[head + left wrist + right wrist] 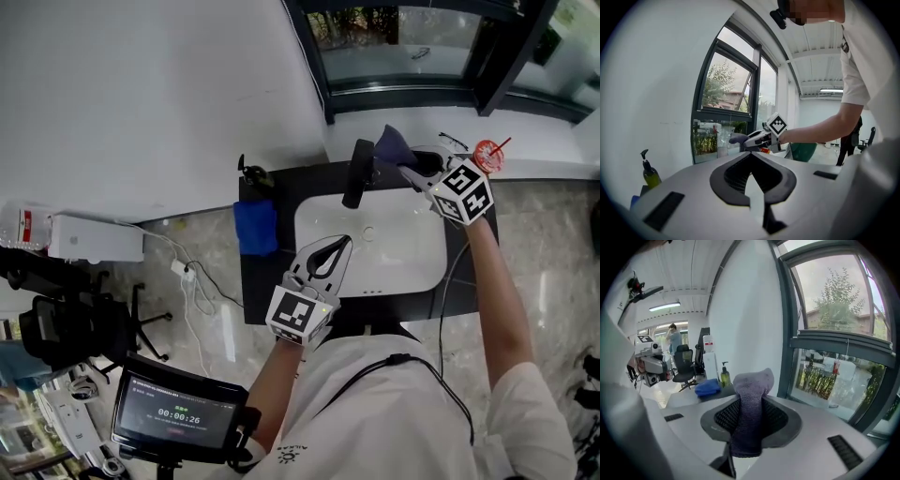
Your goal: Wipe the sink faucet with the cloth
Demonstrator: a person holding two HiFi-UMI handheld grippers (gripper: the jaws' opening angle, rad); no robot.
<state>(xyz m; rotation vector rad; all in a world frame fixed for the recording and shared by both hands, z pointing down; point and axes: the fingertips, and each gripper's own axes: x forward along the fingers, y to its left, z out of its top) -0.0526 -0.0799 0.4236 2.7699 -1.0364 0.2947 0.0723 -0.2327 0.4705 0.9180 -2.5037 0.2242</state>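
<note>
while the purple cloth (750,418) is being pinched between the jaws of the right gripper (409,167), it is hanging just right of the black faucet (357,174), over the back edge of the white sink (309,228). the left gripper (330,257) is hovering over the sink's front-left corner, jaws pressed together on nothing.

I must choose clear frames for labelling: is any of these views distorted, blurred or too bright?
Head view: sharp, evenly lit; the white sink is bright, not washed out. Left gripper view: fisheye bends the window frame, corners are black, a mosaic patch sits at the top. Right gripper view: same bending; the cloth between the fingers is sharp.
</note>
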